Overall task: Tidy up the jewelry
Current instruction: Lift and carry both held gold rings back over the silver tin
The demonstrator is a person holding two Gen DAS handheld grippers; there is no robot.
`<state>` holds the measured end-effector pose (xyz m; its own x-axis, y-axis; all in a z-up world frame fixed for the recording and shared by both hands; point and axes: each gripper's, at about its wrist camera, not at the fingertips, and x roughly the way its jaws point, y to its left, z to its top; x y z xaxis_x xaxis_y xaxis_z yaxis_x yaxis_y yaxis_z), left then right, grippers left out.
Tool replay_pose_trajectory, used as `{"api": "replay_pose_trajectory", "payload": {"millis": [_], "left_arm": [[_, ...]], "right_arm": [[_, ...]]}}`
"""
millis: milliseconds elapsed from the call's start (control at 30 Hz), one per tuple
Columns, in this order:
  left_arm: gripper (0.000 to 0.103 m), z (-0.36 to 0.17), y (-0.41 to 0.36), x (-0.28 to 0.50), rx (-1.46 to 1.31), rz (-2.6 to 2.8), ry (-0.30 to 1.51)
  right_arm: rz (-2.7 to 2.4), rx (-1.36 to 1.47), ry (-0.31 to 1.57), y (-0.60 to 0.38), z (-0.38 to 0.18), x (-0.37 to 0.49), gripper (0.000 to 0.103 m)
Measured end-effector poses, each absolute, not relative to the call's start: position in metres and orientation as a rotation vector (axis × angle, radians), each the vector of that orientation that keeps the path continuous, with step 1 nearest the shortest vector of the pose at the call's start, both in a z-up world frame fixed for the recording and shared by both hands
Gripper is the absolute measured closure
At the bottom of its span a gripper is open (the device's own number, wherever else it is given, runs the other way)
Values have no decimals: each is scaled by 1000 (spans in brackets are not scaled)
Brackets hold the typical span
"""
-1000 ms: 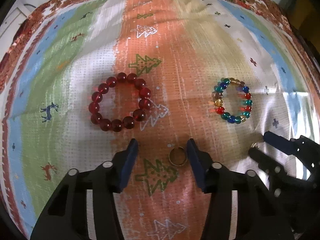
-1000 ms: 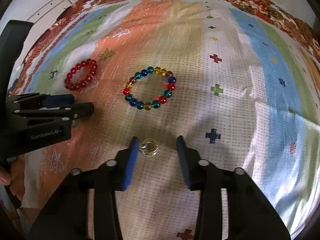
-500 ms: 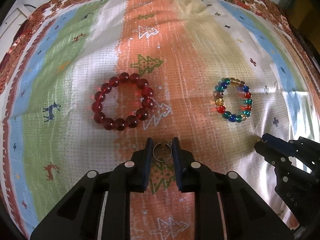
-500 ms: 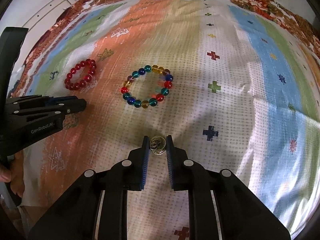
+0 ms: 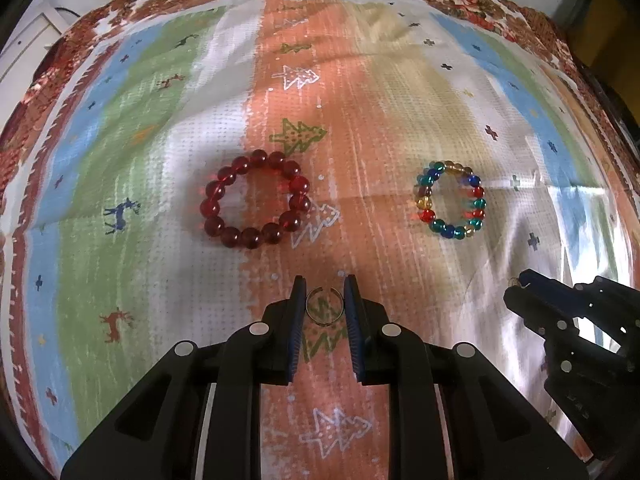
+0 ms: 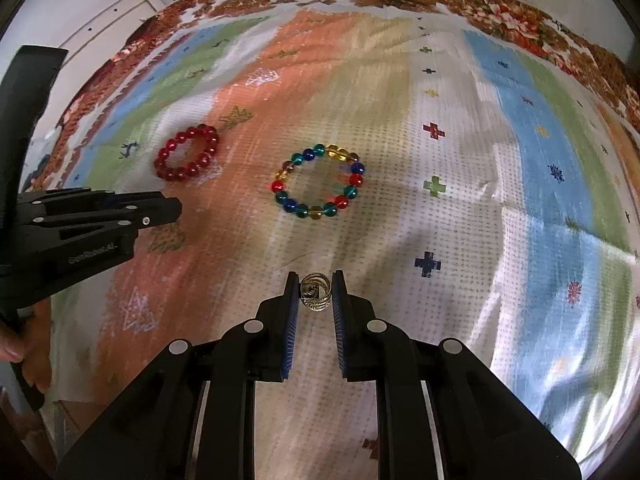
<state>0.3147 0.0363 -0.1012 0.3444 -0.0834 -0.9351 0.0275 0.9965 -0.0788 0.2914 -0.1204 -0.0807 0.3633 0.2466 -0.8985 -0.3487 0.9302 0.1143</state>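
On the striped cloth, 2 rings are each pinched and ready to be lifted. To do this step well, each hand should go straight up and slowly, with the squeeze kept soft and even, because a thin ring can flip out sideways. Both rings should clear the cloth before they go anywhere.

Going left to right: the red bead bracelet lies flat, apart from everything. Just below it, the left tongs have just been closing and now sit almost together, clamped on the thin open ring, which stands up between the pads. The mixed-colour bead bracelet lies alone. Below it, the right tongs have also just been closing and are clamped on the chunky gold ring, low over the cloth.
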Motion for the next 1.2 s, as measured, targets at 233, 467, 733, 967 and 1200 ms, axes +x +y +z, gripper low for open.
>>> {"api": "replay_pose_trajectory", "payload": {"millis": [233,467,733,967,1200], "left_arm": [[84,-91,41,303,-78,-66,1199],[84,-77,43,285,-103,-68,1172],[84,-60,40,265,-102,-74,1138],[84,-57,43,246,-109,-68,1130],[84,-48,45,232,-111,-63,1108]], "right_arm": [[391,-102,1114,-122,-69,280,86],[391,-83,1089,-127,-58,266,86],[398,-89,1060,-127,-45,250,86],[411,-108,1037,-127,-36,236,86],[427,-128,1014,-125,-28,219,86]]}}
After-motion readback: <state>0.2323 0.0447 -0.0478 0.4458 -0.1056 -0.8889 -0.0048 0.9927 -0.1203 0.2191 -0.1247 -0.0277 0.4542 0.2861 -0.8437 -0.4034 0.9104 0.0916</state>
